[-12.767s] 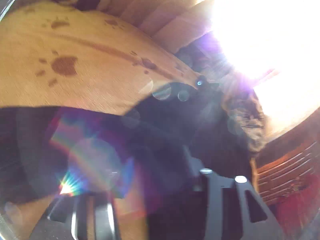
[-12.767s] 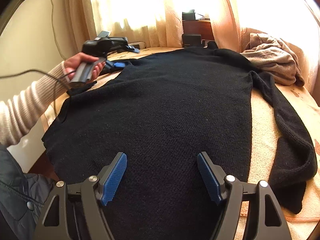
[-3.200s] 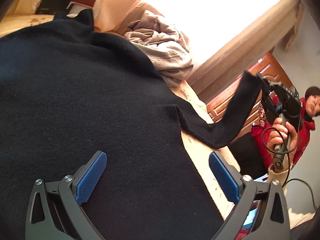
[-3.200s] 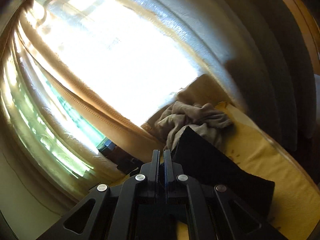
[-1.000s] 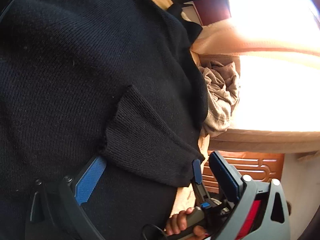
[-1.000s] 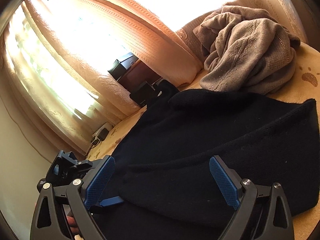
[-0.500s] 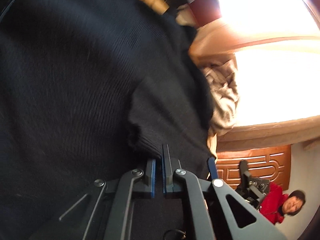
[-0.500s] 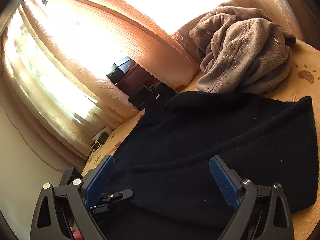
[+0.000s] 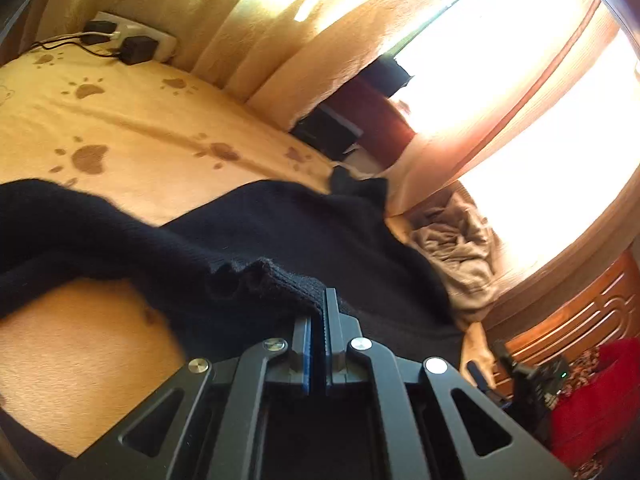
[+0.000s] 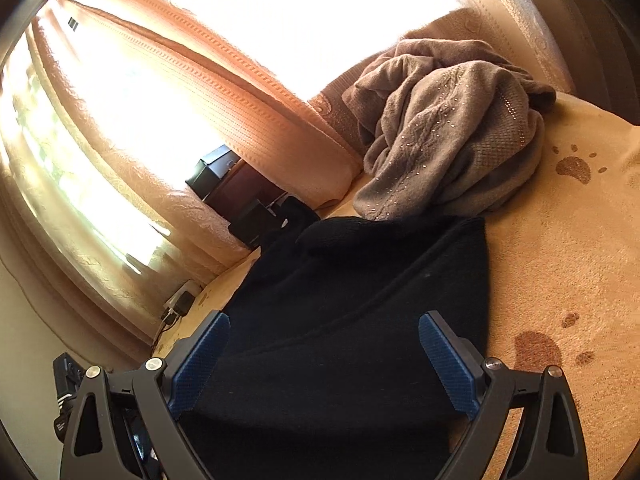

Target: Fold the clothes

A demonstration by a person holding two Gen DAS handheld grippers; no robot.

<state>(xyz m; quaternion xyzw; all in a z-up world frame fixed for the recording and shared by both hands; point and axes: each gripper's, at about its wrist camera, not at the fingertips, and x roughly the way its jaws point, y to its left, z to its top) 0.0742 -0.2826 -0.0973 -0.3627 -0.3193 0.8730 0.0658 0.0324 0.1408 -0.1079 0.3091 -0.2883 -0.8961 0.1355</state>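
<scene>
Gripping ribbed cuff, left tool (image 9: 319,308) is clamped tight on sleeve (image 9: 120,236) of black sweater (image 9: 320,232), sleeve held raised clear of bed (image 9: 132,128), likely for folding across sweater body. Right tool (image 10: 324,360) hangs spread, empty, just over sweater, judged ready for next pinch. Grey garment (image 10: 448,140) bunched beyond sweater, by curtain.

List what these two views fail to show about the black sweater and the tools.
- Left wrist view: how much of the black sweater the shut left tool pinches is hidden by its fingers.
- Right wrist view: the sweater's near hem is cut off by the right tool and frame edge.
- Left wrist view: the right tool is small and dark.
</scene>
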